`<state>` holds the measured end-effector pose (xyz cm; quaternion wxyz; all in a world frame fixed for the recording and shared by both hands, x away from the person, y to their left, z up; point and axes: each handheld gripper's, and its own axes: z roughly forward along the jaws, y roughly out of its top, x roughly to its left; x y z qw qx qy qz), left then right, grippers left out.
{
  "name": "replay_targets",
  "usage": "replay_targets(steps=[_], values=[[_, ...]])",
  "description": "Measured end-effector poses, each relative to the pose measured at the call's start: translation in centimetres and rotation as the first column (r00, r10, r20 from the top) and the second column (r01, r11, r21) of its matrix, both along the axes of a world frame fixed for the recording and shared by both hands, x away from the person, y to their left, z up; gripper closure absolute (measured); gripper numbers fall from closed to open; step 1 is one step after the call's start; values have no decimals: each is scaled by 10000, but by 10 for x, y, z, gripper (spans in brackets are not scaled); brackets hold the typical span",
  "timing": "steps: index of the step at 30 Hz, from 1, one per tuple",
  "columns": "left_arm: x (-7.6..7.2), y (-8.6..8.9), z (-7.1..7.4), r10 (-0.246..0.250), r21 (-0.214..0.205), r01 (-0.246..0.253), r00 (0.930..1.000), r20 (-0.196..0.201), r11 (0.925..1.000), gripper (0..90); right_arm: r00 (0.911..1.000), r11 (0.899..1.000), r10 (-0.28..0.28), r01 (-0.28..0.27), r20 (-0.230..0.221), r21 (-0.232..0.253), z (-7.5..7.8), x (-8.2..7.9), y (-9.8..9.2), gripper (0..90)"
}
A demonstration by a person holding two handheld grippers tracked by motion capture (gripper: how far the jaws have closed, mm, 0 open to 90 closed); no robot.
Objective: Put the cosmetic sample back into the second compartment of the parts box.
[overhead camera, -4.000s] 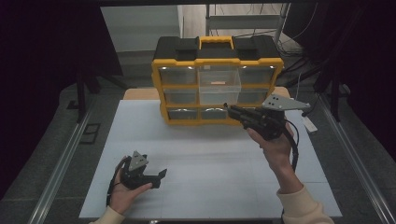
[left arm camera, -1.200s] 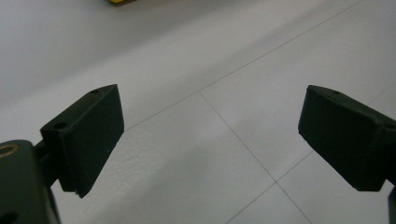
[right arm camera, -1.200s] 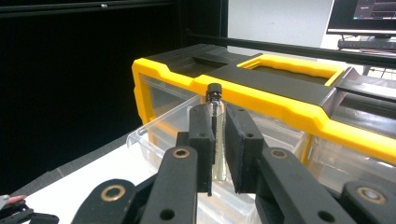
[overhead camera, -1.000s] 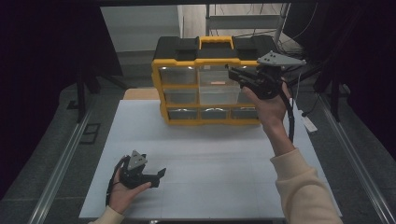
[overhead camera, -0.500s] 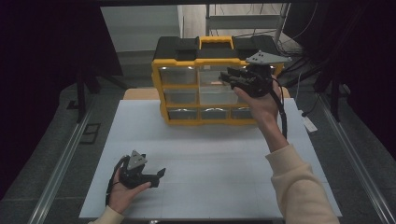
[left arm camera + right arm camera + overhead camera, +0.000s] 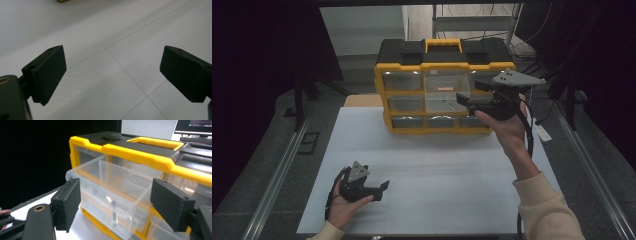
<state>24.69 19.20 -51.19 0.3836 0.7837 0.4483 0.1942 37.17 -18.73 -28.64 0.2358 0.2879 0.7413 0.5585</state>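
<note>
A yellow and black organizer box [image 6: 447,62] with clear drawers stands at the back of the white table [image 6: 452,170]. Its top middle drawer [image 6: 439,102] is pulled out, and a small orange piece [image 6: 444,89] shows in it. My right gripper [image 6: 463,99] hovers at that drawer's right front. Its jaws have just been opening and now stand wide, pressing on nothing. In the right gripper view the clear drawer [image 6: 110,187] lies just beyond the right gripper [image 6: 117,202]. My left gripper [image 6: 383,188] rests open near the table's front left, over bare table in the left gripper view [image 6: 112,72].
The box has more clear drawers [image 6: 401,82], shut, around the open one, and a yellow handle [image 6: 443,44] on top. A metal rail [image 6: 277,175] runs along the table's left side. A cable [image 6: 528,135] trails from the right gripper along the forearm.
The right gripper moved a little left and down, from the box's upper right to the front of the pulled-out drawer, and its jaws opened. The left hand stayed put.
</note>
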Motion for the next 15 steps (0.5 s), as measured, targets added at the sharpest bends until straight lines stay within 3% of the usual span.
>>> replay_targets(steps=[4,7,15], values=[[-2,1,0,54,-30,-54,10000,44,10000,75,9999,9999,114,-114,-2,54,-8,-9,-14,239],[-3,-1,0,16,-1,-16,10000,20,10000,74,10000,9993,96,-95,-24,353,-16,-17,-23,237],[-1,0,0,-46,-41,46,10000,33,10000,74,9999,9995,27,-23,-121,312,-36,-36,-42,231]])
